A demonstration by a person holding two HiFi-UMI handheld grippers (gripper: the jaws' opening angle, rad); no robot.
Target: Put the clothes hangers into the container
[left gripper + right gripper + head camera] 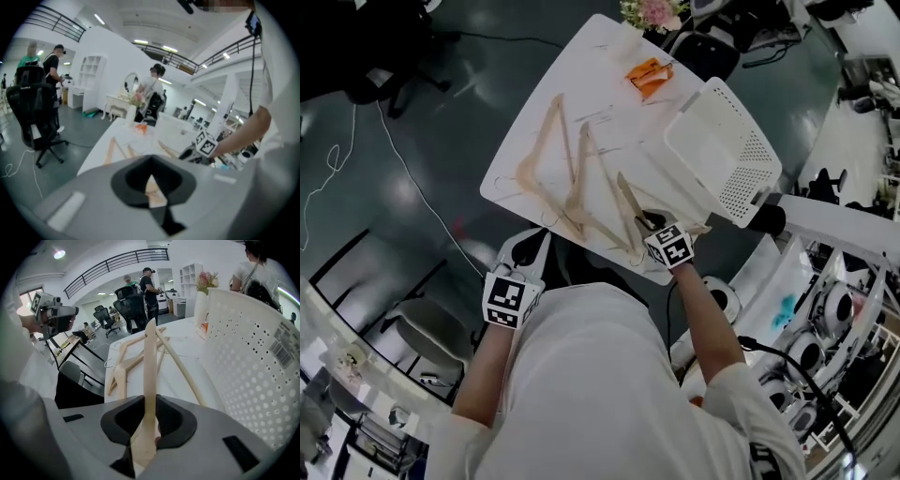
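Several pale wooden hangers lie on the white table [609, 66], among them one [546, 159] at the left and one [591, 192] beside it. My right gripper [652, 225] is shut on one arm of another hanger [628, 202] at the table's near edge. In the right gripper view that arm [150, 362] runs straight up between the pads of the right gripper [150, 416], raised off the table. The white perforated container [722, 155] stands just to its right [248, 362]. My left gripper [532, 242] hovers at the table's near-left edge, its jaws together [151, 180] and holding nothing.
An orange object [649, 75] and a vase of flowers [654, 11] sit at the table's far end. Office chairs [33, 108] and people stand beyond the table. White racks with equipment [825, 319] crowd the floor to my right.
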